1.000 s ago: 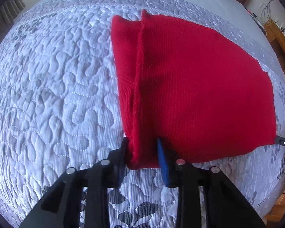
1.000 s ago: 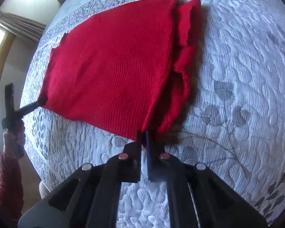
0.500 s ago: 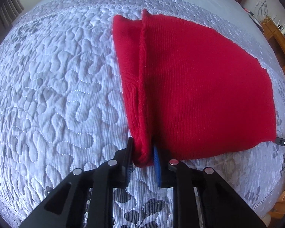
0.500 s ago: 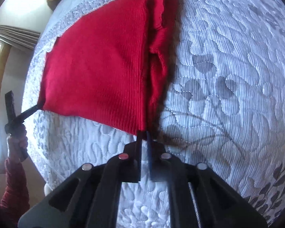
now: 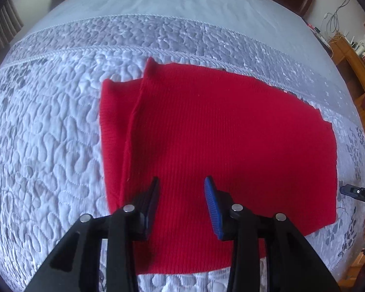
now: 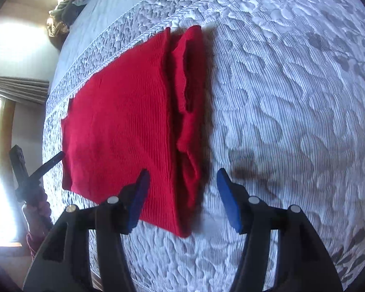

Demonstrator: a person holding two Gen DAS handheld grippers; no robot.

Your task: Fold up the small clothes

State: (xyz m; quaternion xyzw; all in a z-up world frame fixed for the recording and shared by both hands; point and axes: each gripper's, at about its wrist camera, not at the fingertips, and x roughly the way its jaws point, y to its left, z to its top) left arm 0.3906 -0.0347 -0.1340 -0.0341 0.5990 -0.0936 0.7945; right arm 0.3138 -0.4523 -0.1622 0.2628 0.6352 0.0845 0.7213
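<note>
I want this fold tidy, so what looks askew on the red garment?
One side of the red garment: a strip sticks out past the top layer's edge, wavy and bunched rather than flush. The rest lies flat on the quilted bedspread.

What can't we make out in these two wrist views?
- Red garment: near hem, left wrist view, hidden behind the left tool.
- Folded-under layers: right wrist view, in shadow; sleeve or body unclear.
- Shelf items: left wrist view, too small.
</note>
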